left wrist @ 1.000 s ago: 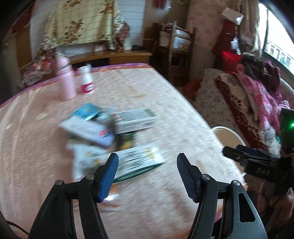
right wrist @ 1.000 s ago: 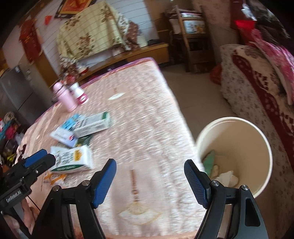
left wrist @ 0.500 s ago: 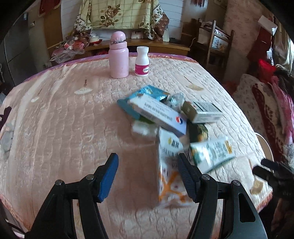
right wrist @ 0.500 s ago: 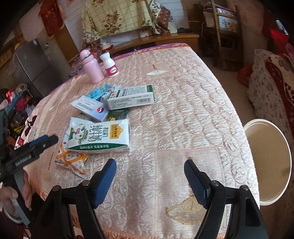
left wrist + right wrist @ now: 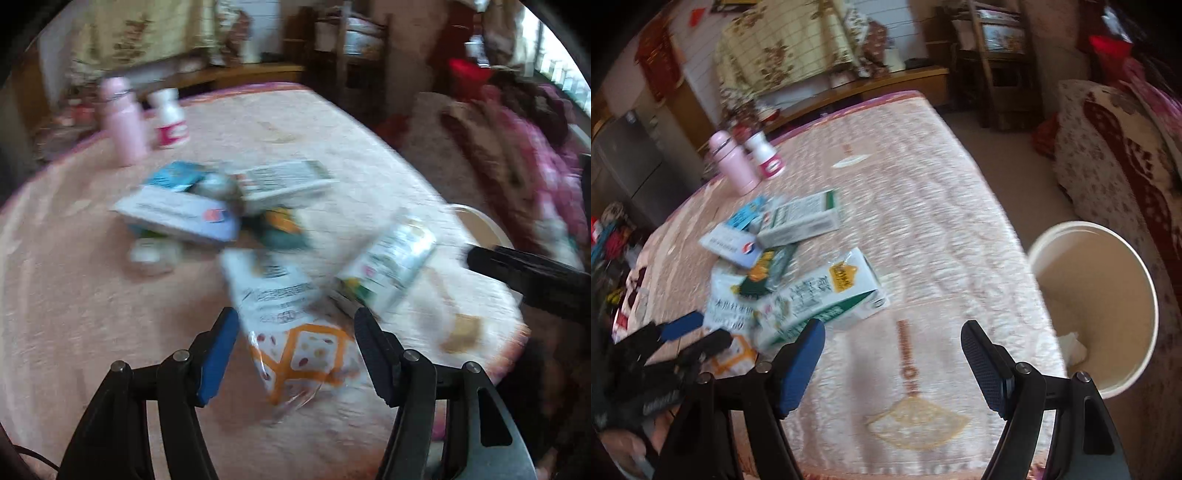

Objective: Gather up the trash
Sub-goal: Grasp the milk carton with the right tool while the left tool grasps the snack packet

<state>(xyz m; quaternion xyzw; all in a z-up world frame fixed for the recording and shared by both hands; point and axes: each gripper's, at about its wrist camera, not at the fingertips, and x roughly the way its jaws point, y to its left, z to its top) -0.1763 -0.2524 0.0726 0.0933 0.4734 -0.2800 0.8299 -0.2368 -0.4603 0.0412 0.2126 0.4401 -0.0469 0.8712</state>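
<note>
The left gripper (image 5: 295,347) hung open over a snack bag (image 5: 295,332), a milk carton (image 5: 388,266) at two o'clock.

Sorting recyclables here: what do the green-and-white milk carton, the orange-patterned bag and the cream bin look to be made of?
Green-and-white milk carton: coated paperboard, judging by its crisp folded edges and printed faces. Orange-patterned bag: thin glossy plastic film, since it looks crinkled with a clear edge, though blur leaves this uncertain. Cream bin: probably smooth plastic with an even matte wall.
</note>
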